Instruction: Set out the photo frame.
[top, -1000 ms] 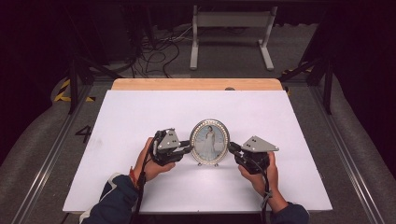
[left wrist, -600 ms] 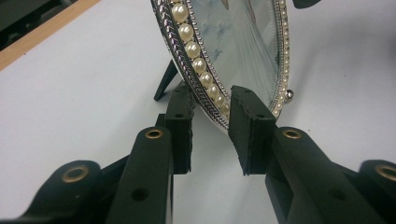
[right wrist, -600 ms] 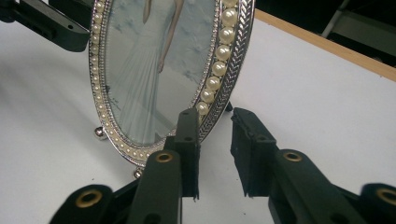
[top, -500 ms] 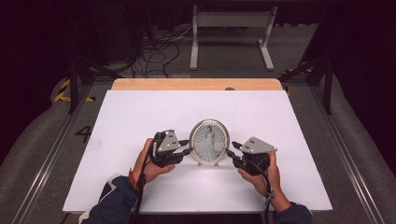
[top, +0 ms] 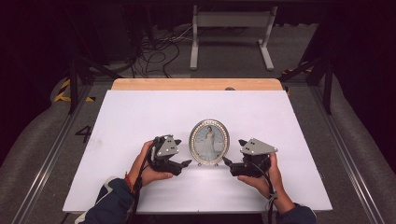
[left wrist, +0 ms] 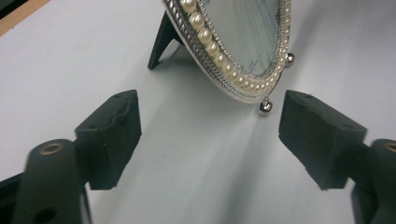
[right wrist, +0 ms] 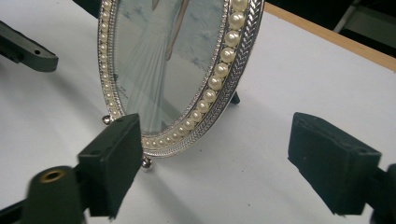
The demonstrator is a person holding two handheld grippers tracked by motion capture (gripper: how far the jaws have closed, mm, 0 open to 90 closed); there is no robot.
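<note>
An oval photo frame with a pearl and silver rim stands upright on its back stand near the front of the white table. My left gripper sits just left of it and my right gripper just right, each in a hand. In the left gripper view the frame rises beyond my left gripper, whose jaws have just been opening and hold nothing. In the right gripper view the frame's rim stands untouched past my right gripper, whose jaws have also just been opening.
A wooden strip edges the table's far side. Beyond it, on the floor, are cables and a metal stand. The other gripper's jaw shows behind the frame in the right gripper view.
Both grippers, earlier closed against the frame's sides, have opened and drawn slightly away from it. The frame stands by itself in the same spot.
</note>
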